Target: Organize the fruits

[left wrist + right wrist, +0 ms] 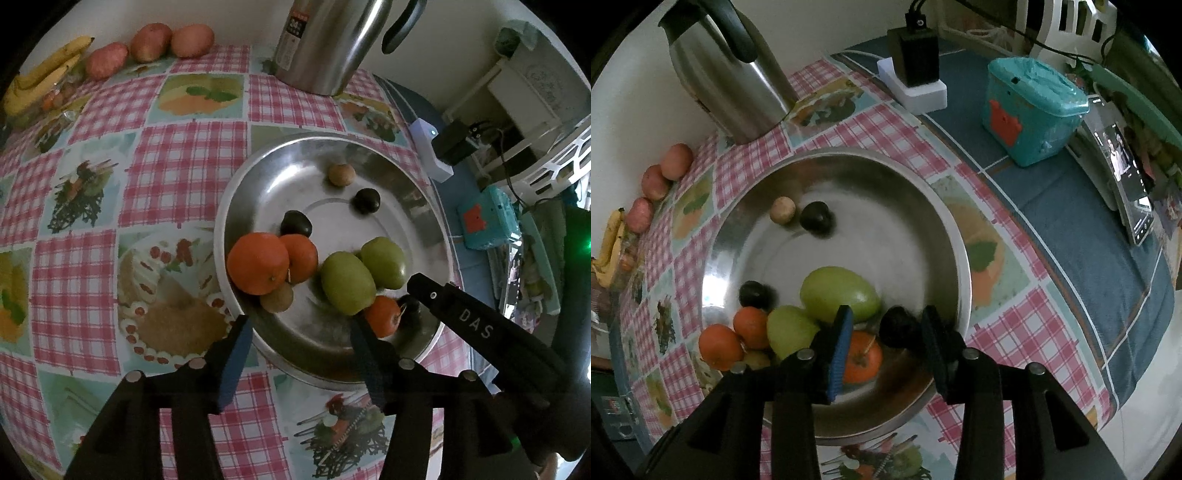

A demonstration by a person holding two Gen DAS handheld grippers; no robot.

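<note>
A steel plate [332,155] [831,157] on the checked tablecloth holds the fruit. In it lie two green fruits [347,282] [840,291], three oranges [258,267] [862,356], dark round fruits [295,223] [897,326] and two small brown ones [341,174] [782,209]. My left gripper [299,332] hangs open over the plate's near rim, and its pads touch nothing. My right gripper [888,338] [417,286] is open above the plate. An orange and a dark fruit lie below its gap, the dark one close to the right finger [934,339].
A steel kettle [325,40] [727,74] stands behind the plate. Three red fruits [151,42] and bananas [40,81] line the wall at the far left. On the blue cloth to the right are a charger block [916,62], a teal box [1030,110] and a phone [1130,173].
</note>
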